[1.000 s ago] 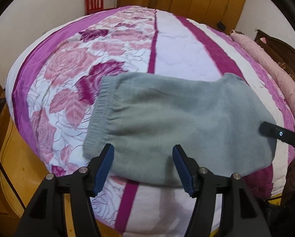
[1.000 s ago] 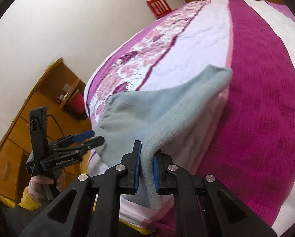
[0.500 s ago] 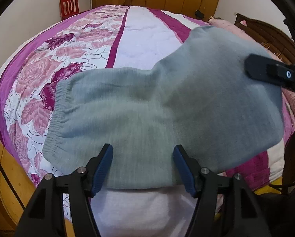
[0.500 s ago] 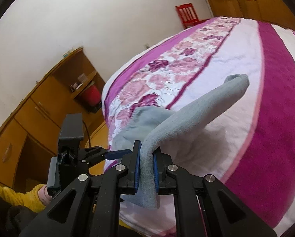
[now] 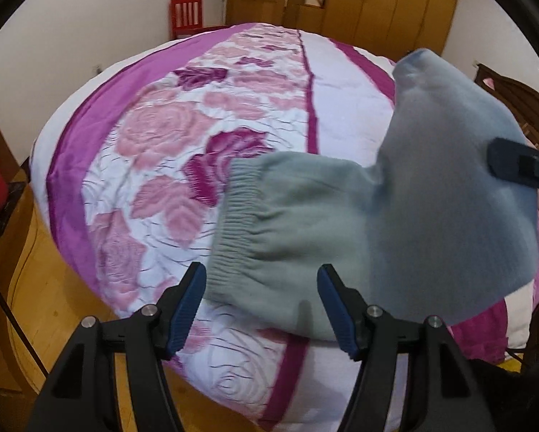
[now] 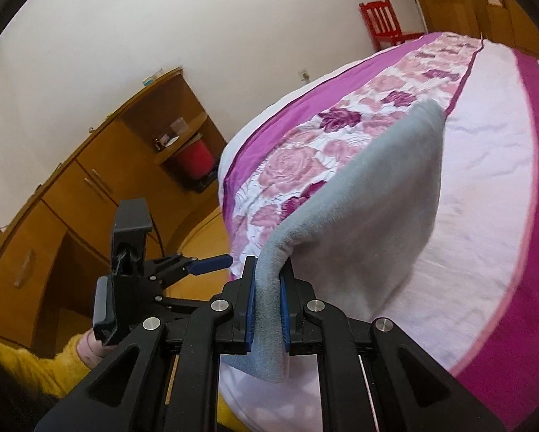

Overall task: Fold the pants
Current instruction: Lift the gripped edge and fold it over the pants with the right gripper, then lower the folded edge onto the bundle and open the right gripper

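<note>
Pants leg lifted higher (right claw clamped)

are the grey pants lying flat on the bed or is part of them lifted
Part lifted. The right gripper is shut on one end of the grey pants and holds it raised; the elastic waistband end lies on the bedspread.

The raised part of the grey pants is smeared with motion blur in the left wrist view, so its edge and weave cannot be read, and it hides the far right corner of the bed behind it. The right gripper shows there only as a dark bar cut off at the right edge. In the right wrist view the person's sleeve runs out of frame, and the small things on the wooden shelf are perhaps boxes, too small to tell.
</note>
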Motion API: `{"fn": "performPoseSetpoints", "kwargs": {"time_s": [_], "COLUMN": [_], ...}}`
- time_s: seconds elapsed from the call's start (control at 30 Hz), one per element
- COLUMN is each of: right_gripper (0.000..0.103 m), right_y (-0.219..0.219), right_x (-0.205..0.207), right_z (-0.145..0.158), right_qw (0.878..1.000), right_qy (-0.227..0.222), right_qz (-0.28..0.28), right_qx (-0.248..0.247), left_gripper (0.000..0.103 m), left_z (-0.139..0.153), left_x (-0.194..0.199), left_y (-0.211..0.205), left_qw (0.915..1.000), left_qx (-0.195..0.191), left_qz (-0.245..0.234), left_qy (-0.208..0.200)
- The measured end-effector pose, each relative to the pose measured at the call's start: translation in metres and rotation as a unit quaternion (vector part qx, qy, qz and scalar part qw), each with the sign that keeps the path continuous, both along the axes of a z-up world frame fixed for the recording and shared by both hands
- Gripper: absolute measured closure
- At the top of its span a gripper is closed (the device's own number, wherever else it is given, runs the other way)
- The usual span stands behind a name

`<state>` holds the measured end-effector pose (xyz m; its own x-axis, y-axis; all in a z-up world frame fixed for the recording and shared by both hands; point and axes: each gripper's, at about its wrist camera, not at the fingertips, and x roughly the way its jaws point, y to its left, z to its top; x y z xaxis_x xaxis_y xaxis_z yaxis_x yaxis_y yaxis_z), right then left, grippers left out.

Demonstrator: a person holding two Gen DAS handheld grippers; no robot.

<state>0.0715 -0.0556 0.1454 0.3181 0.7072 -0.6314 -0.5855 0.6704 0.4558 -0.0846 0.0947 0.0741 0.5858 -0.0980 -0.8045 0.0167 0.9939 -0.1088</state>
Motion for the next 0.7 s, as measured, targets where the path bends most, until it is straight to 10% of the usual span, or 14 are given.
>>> {"fn": "performPoseSetpoints", "kwargs": {"time_s": [0.7], "right_gripper": [0.091], "right_y": [0.094], "right_x": [0.049], "right_z": [-0.066], "right_qw": [0.994], "right_qy": [0.104], "right_qz": [0.031], "right_qx": [0.002], "left_gripper": [0.036], "left_z": [-0.013], "left_x": [-0.01], "left_y": [0.059], "left_qw": [0.9979], "left_qx": [-0.01], "left_qz": [0.064], "left_qy": [0.004]}}
